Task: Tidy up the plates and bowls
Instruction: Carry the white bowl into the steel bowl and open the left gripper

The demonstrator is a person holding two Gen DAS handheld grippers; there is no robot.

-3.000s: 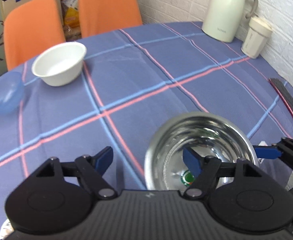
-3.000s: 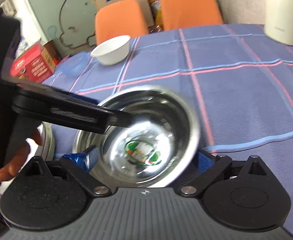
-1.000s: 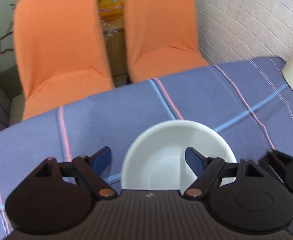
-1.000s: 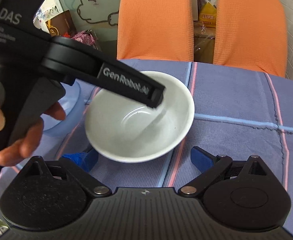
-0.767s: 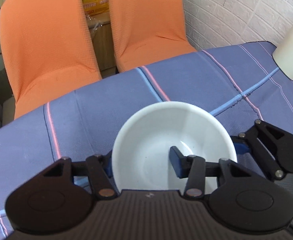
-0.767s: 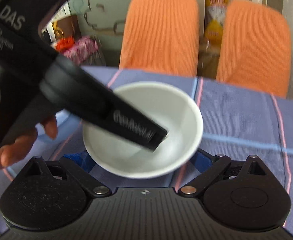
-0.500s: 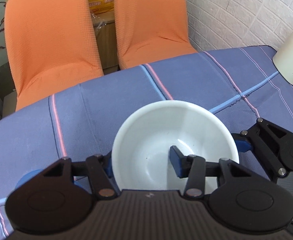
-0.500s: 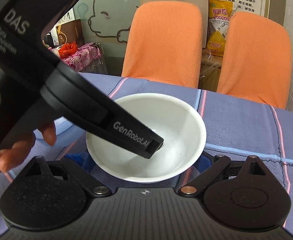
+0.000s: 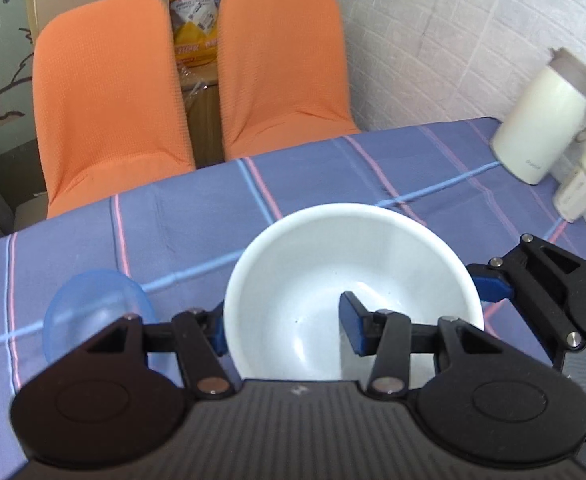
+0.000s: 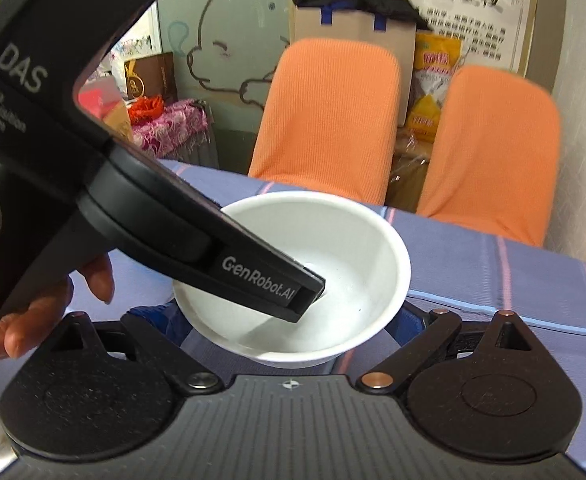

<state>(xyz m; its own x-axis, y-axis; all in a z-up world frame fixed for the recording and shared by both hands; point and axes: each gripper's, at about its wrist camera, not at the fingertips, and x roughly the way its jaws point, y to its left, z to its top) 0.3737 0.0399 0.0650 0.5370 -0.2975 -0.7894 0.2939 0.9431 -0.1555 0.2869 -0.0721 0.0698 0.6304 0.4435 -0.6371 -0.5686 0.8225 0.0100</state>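
Observation:
A white bowl (image 9: 353,276) is held above the purple plaid tablecloth (image 9: 313,176). My left gripper (image 9: 285,330) is shut on the bowl's left rim, one finger inside and one outside. The bowl also shows in the right wrist view (image 10: 333,264), with the left gripper's body crossing it. My right gripper (image 10: 289,324) straddles the bowl from below with its fingers at the bowl's outer sides; whether they touch it is unclear. A translucent blue bowl (image 9: 93,304) sits on the table to the left.
Two orange chairs (image 9: 105,92) (image 9: 281,60) stand behind the table's far edge. A cream thermos jug (image 9: 545,120) and a small cream cup (image 9: 581,188) stand at the right by the white brick wall. Boxes and bags sit behind the chairs.
My left gripper has closed on the white bowl's rim and lifted it. Both grippers have pulled back and up, so the blue bowl and more of the table show.

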